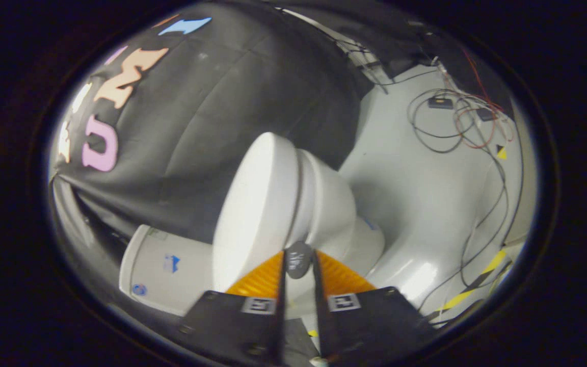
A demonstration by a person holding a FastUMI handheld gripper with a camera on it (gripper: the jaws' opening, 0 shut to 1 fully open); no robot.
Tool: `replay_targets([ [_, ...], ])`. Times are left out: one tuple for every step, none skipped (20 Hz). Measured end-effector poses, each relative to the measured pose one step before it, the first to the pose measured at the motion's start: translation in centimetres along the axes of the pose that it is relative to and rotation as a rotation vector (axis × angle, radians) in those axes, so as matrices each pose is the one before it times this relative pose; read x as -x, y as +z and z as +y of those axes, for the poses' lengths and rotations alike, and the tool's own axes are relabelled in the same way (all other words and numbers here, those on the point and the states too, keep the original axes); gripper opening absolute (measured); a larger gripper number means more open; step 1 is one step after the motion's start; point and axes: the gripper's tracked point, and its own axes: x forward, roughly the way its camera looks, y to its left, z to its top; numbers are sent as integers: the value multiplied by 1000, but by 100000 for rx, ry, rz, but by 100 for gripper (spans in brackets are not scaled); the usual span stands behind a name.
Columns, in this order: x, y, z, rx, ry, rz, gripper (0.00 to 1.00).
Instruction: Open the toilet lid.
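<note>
A white toilet stands against the black cloth wall, and my view of it is rolled on its side. Its lid (255,204) lies down on the seat and bowl (331,204), with only a thin dark seam between them. A small dark grey tab (298,261) sticks out from the lid's front edge. My gripper (299,253) holds that tab between its two fingers, which stand close together with one pressing on each side of it. The tank (163,265) sits behind the lid.
The pale grey floor (426,193) spreads out beyond the bowl. Loose black and red cables (456,122) and small boxes lie on it further off. Yellow-and-black tape (477,280) marks the floor's edge.
</note>
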Motion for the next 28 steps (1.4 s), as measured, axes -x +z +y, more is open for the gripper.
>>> replay_targets([
  [110,-171,1176,-6924,5115,1164,12],
  [117,-83,622,-4668,1766,1516,11],
  [-17,261,-381,-774,1515,-119,11],
  [-187,-20,-22,1524,1302,-38,11],
  [-111,-13,25,871,778,238,11],
  [-18,21,318,-136,1070,383,12],
  [-7,78,134,-1184,1114,205,12],
  [-69,117,-77,-1774,347,477,11],
  [-32,-97,-13,-2422,225,748,11],
  [14,60,18,-2899,172,150,11],
  [-14,148,-242,-2171,-803,-731,11],
  [24,292,-60,-1407,-140,-1106,11],
  [-142,-100,101,-550,129,-255,11],
  [-67,-119,95,1145,211,335,11],
  [4,61,-108,2240,-489,166,11],
  [-236,82,-179,1662,-632,70,11],
  [-33,-180,433,37,882,176,11],
  [-71,-45,355,-1032,478,226,18],
  [-63,225,151,-542,684,-681,24],
  [-153,38,-41,542,-71,-99,29],
  [-14,-184,-133,1535,-572,313,29],
  [-179,-151,-77,1543,135,818,29],
  [-77,-411,277,590,677,1411,30],
  [-143,-154,-63,446,-170,-2,30],
  [-2668,-335,-905,970,-4995,-74,29],
  [1586,-297,30,71,3589,990,15],
  [825,-156,1062,-239,2706,1049,1],
  [372,87,309,989,286,84,1],
])
